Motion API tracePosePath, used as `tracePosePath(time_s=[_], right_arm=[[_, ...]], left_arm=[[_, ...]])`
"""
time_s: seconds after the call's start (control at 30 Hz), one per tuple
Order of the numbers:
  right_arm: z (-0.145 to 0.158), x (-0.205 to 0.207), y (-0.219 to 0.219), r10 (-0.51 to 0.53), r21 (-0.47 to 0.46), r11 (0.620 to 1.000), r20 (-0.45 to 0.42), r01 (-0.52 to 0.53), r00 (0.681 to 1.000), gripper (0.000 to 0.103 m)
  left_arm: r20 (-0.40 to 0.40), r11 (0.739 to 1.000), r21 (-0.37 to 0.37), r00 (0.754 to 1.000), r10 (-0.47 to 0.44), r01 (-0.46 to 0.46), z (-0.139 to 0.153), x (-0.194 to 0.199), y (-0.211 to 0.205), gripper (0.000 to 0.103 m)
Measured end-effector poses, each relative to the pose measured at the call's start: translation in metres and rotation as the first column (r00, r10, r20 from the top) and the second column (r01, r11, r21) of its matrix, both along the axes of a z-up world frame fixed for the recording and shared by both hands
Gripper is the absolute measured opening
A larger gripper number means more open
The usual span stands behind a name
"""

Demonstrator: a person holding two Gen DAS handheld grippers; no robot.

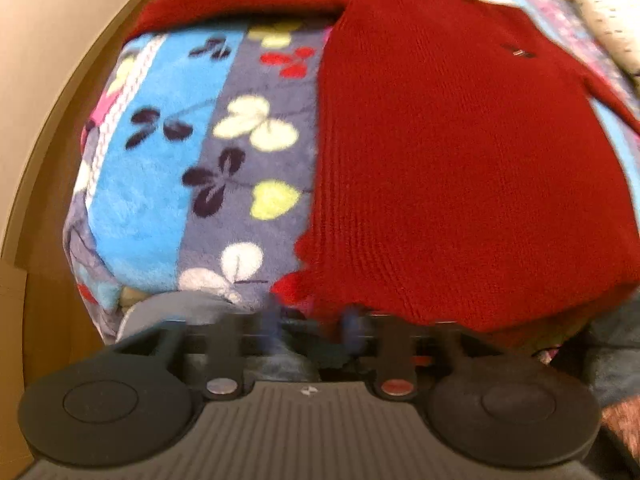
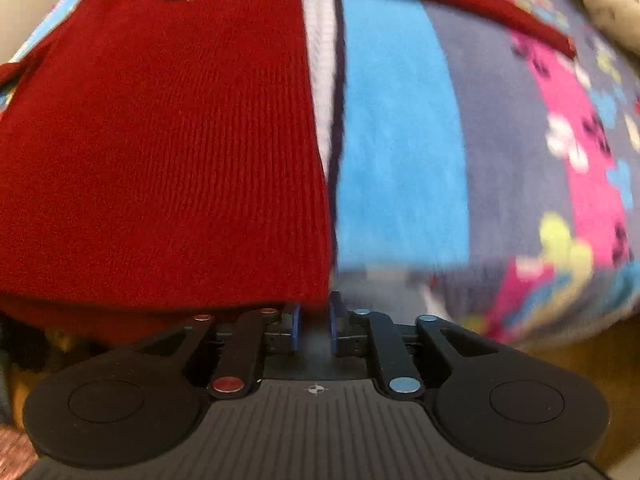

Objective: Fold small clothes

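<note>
A small red knit sweater point(image 1: 460, 152) lies flat on a flowered fleece blanket point(image 1: 160, 168), one sleeve stretched out at the far side. My left gripper point(image 1: 312, 320) is at the sweater's near hem, its left corner, with blurred blue fingertips point(image 1: 352, 324) a little apart at the cloth edge. In the right wrist view the sweater point(image 2: 160, 140) fills the left half. My right gripper point(image 2: 314, 320) is at the hem's right corner, its blue pads point(image 2: 296, 324) close together with a narrow gap. Whether either grips the hem is not clear.
The blanket point(image 2: 500, 152) has blue, grey and pink stripes with butterflies. A tan wooden edge point(image 1: 40, 120) curves along the left. A cream speckled cloth point(image 2: 600, 4) lies at the far right corner; it also shows in the left wrist view point(image 1: 608, 20).
</note>
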State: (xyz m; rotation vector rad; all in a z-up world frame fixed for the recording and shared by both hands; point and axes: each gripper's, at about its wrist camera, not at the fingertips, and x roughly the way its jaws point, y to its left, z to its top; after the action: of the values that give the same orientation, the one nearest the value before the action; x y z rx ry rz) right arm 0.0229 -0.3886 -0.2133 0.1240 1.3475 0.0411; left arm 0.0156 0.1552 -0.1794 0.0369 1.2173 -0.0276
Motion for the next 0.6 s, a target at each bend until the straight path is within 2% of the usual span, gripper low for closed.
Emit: tracePosePath(time_s=[0.03, 0.07, 0.13, 0.2, 0.33, 0.4, 0.43, 0.47, 0.57, 0.6], right_arm=[[0.009, -0.008, 0.0, 0.004, 0.02, 1.0, 0.011, -0.004, 1.0, 0.028], [0.02, -0.015, 0.001, 0.008, 0.037, 0.999, 0.035, -0.009, 0.999, 0.032], [0.039, -0.023, 0.001, 0.0, 0.053, 0.999, 0.095, -0.005, 0.995, 0.036], [0.052, -0.019, 0.005, -0.009, 0.052, 0.999, 0.179, -0.001, 0.984, 0.036], [0.043, 0.013, 0.028, -0.019, 0.036, 0.999, 0.282, 0.01, 0.959, 0.036], [0.021, 0.034, 0.048, -0.033, 0.035, 0.999, 0.236, 0.026, 0.971, 0.03], [0.008, 0.042, 0.061, -0.025, 0.022, 1.0, 0.204, 0.021, 0.979, 0.029], [0.0, 0.046, 0.071, -0.01, 0.005, 1.0, 0.182, 0.009, 0.983, 0.029], [-0.028, 0.045, 0.095, 0.004, -0.066, 0.998, 0.076, 0.001, 0.997, 0.03], [-0.028, 0.04, 0.1, 0.018, -0.089, 0.996, 0.101, -0.009, 0.995, 0.03]], left_arm=[[0.026, 1.0, 0.0, 1.0, -0.012, 0.012, 0.008, -0.007, 0.002, 0.084], [0.077, 1.0, 0.001, 0.997, -0.013, 0.013, 0.019, -0.017, 0.006, 0.093], [0.15, 1.0, -0.016, 0.989, -0.007, 0.009, 0.037, -0.028, 0.011, 0.094], [0.184, 0.998, -0.054, 0.983, 0.022, -0.012, 0.048, -0.027, 0.015, 0.094], [0.22, 0.997, -0.067, 0.974, 0.051, -0.037, 0.055, -0.006, -0.003, 0.094], [0.247, 0.997, -0.076, 0.968, 0.049, -0.031, 0.05, 0.002, -0.02, 0.097], [0.239, 0.996, -0.084, 0.97, 0.053, -0.033, 0.044, 0.006, -0.029, 0.103], [0.23, 0.996, -0.089, 0.972, 0.051, -0.031, 0.038, 0.009, -0.037, 0.103], [0.118, 1.0, -0.029, 0.993, 0.015, -0.011, -0.002, 0.017, -0.06, 0.103], [0.082, 1.0, -0.009, 0.997, 0.009, -0.009, -0.014, 0.016, -0.065, 0.103]])
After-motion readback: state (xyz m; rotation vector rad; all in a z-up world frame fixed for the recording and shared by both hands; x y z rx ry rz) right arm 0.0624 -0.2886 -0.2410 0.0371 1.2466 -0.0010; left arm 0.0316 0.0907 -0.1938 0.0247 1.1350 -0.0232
